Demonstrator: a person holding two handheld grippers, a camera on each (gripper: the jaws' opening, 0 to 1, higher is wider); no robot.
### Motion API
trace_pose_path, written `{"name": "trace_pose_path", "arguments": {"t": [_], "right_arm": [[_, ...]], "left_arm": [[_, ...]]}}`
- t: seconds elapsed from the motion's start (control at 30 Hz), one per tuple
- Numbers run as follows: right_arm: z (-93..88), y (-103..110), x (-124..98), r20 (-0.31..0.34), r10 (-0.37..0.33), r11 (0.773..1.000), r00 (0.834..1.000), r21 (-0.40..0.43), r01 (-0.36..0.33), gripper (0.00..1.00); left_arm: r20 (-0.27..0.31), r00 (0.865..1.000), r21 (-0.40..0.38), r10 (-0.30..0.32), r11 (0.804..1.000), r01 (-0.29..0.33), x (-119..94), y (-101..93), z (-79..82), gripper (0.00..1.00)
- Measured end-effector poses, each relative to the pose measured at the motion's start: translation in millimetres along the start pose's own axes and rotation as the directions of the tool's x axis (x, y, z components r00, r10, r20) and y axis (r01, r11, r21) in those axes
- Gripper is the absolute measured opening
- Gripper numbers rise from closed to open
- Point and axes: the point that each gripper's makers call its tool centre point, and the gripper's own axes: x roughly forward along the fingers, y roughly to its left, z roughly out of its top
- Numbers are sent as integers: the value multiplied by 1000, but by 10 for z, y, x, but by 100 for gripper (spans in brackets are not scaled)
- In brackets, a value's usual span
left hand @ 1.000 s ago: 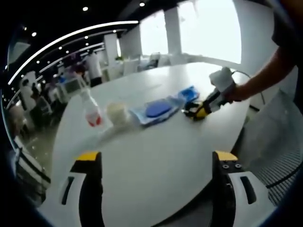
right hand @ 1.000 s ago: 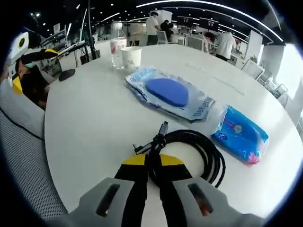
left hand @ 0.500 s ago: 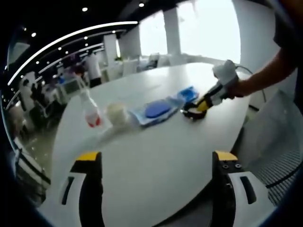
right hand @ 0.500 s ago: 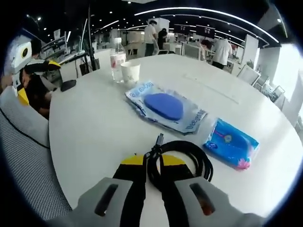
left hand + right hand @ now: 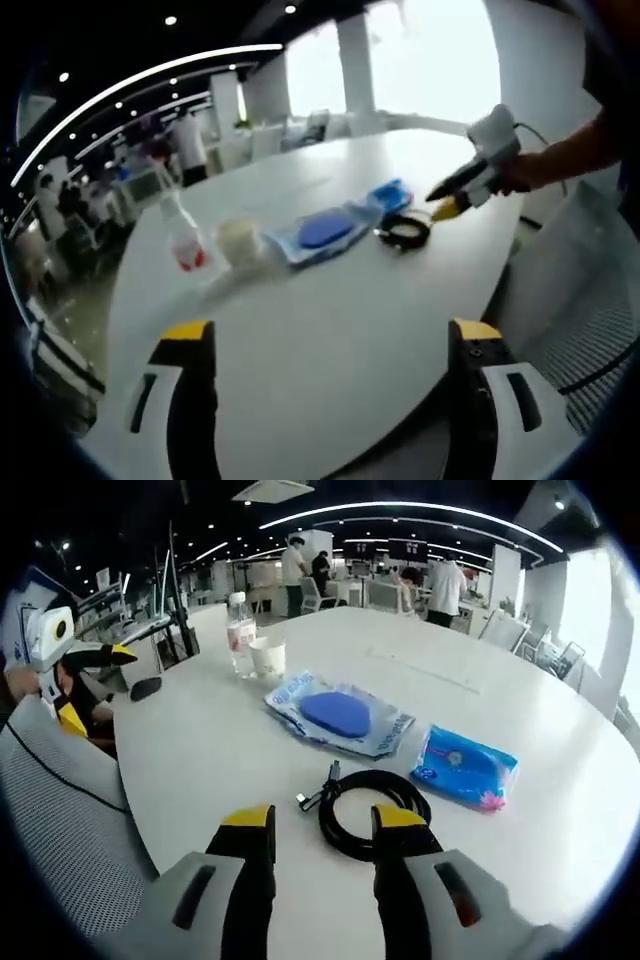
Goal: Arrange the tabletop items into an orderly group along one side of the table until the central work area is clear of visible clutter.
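Note:
On the round white table (image 5: 330,300) several items lie in a row: a clear bottle (image 5: 180,235) with a red label, a paper cup (image 5: 240,240), a clear packet with a blue pad (image 5: 320,230), a blue tissue pack (image 5: 391,195) and a coiled black cable (image 5: 405,240). My left gripper (image 5: 330,335) stands open over the near table edge. A hand holds my right gripper (image 5: 455,195) just beyond the cable. In the right gripper view my right gripper (image 5: 325,820) is open, and the cable (image 5: 370,778) lies on the table (image 5: 200,740) just past its fingertips, beside the packet (image 5: 340,715) and tissue pack (image 5: 465,765).
Bottle (image 5: 238,620) and cup (image 5: 268,658) stand at the far left of the row. A dark small object (image 5: 145,688) sits near the table edge. A mesh chair back (image 5: 60,800) is at the left, with my left gripper (image 5: 60,650) above it. People and desks fill the background.
My right gripper has opened and let go of the black cable, then drawn back from it. The cable now rests on the table. The left gripper stays open.

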Motion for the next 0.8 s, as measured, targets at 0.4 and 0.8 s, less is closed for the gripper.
{"name": "trace_pose_path", "arguments": {"t": [0.4,0.8], "right_arm": [[-114,-56,-361,5,-60,996,998,60,60,60],[-142,18,-582,19,-90,993,996,74,89,76]], "left_arm": [[-17,1000,8,-16,1000,16,15,-25,-34,93],[-20,1000,-6,-9,1000,9,11,-8,-44,93]]}}
